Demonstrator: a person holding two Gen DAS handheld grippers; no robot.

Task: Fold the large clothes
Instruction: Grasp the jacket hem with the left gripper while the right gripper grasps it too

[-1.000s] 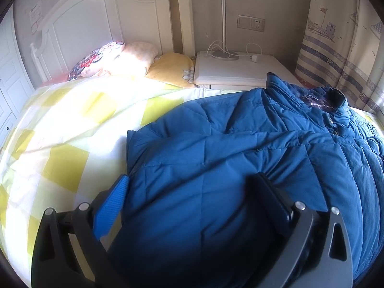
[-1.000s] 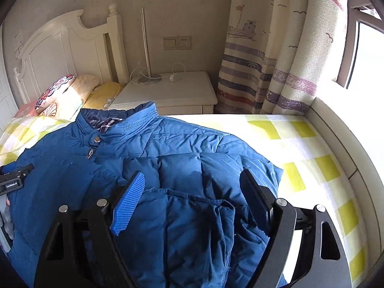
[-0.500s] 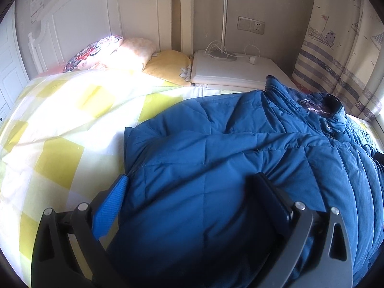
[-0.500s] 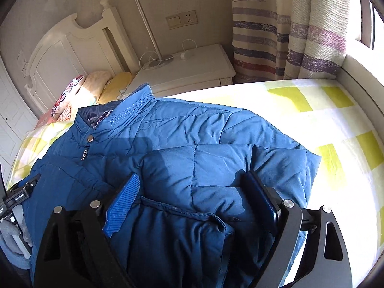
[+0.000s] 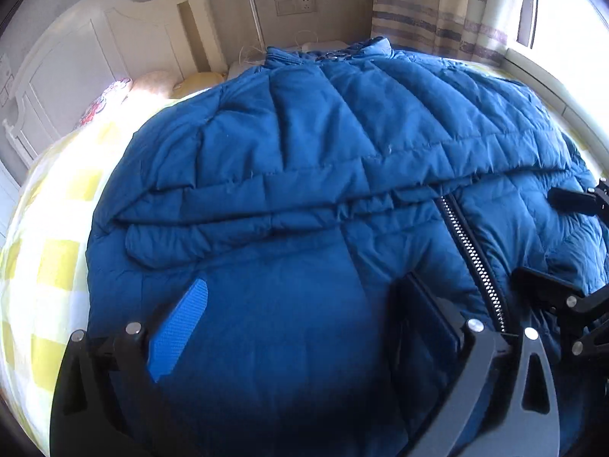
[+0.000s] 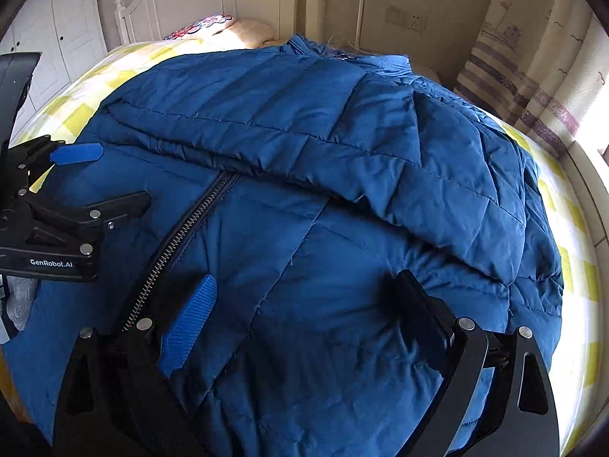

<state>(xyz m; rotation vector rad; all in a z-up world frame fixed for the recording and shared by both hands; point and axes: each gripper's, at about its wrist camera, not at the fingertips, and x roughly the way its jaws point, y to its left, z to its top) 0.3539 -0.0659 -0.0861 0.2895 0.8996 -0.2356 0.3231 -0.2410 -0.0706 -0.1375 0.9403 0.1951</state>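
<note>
Both grippers low over blue puffer jacket (image 5: 323,160), side by side near hem end, pointing toward collar (image 6: 380,63). Left gripper (image 5: 300,316) jaws spread wide, fabric bulging between fingers, nothing clamped. Right gripper (image 6: 304,312) same: wide open, jacket under it, no grip. Zipper (image 5: 472,259) running between the two tools. Jacket spread across bed (image 5: 57,205) on yellow-checked sheet, sleeves folded over front. Headboard (image 5: 95,45) and pillows (image 5: 152,83) beyond.
</note>
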